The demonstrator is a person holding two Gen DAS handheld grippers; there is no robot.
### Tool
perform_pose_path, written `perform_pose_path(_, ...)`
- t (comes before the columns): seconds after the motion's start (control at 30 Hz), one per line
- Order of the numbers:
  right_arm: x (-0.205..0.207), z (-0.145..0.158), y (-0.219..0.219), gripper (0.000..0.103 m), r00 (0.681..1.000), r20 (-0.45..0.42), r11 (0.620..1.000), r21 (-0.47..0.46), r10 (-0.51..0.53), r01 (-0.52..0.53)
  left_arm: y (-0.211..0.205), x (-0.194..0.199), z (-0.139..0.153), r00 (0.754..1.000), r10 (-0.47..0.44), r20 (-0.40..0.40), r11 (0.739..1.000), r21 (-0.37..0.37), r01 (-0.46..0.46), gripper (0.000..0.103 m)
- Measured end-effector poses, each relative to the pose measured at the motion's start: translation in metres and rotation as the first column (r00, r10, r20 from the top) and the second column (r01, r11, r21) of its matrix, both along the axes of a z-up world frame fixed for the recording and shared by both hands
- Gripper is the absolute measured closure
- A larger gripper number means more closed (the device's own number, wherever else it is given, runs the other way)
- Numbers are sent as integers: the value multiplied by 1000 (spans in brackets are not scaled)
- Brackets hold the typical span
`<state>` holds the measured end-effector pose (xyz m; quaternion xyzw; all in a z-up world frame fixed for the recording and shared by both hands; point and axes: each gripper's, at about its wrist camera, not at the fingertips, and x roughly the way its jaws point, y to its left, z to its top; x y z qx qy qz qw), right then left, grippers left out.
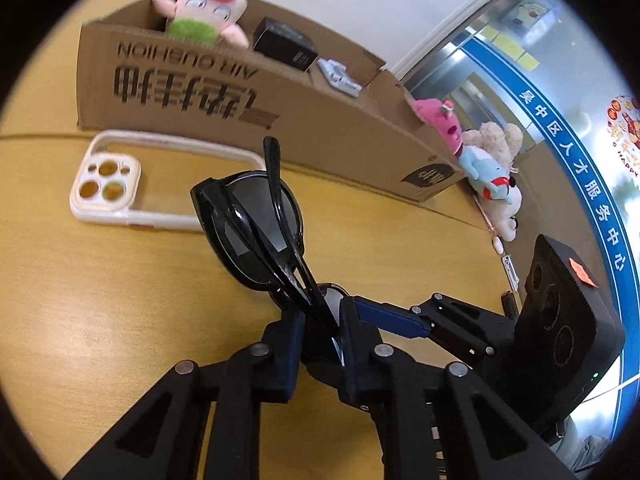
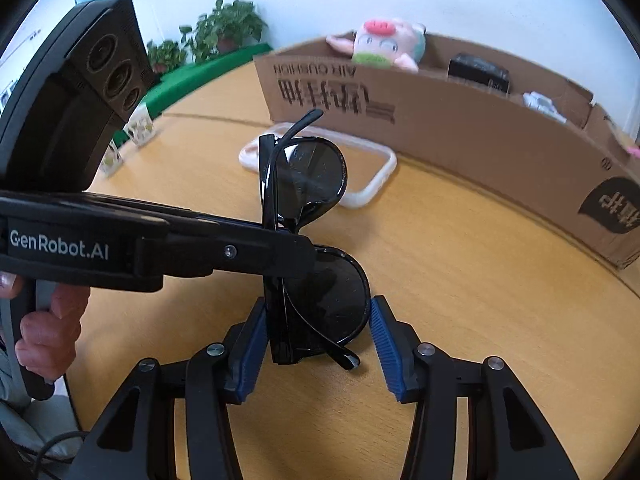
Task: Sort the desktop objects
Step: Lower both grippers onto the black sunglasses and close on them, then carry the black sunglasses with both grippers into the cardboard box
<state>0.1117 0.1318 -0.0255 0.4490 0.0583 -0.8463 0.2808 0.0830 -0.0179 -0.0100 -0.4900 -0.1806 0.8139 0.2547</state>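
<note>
Folded black sunglasses stand up off the wooden table, gripped from two sides. My left gripper is shut on the frame at the bridge, between the two lenses. In the right wrist view it reaches in from the left. My right gripper is shut on the near lens of the sunglasses, one blue pad on the hinge side and the other on the lens rim. A blue finger of the right gripper shows in the left wrist view.
A white phone case lies flat behind the sunglasses. Beyond it a long cardboard box holds a pink pig plush, a black box and a small white item. More plush toys lie by its right end. A hand holds the left gripper's handle.
</note>
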Motion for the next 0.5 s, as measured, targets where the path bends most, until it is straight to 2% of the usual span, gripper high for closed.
perform_pose_path(0.23, 0, 42, 8, 55, 991, -119, 997, -68, -52, 44, 7, -4, 48, 993, -34, -117, 999, -8, 34, 88)
perform_pose_path(0.5, -26, 109, 15, 55, 952, -280, 989, -115, -121, 92, 11, -39, 116, 960, -99, -263, 995, -24, 96, 89)
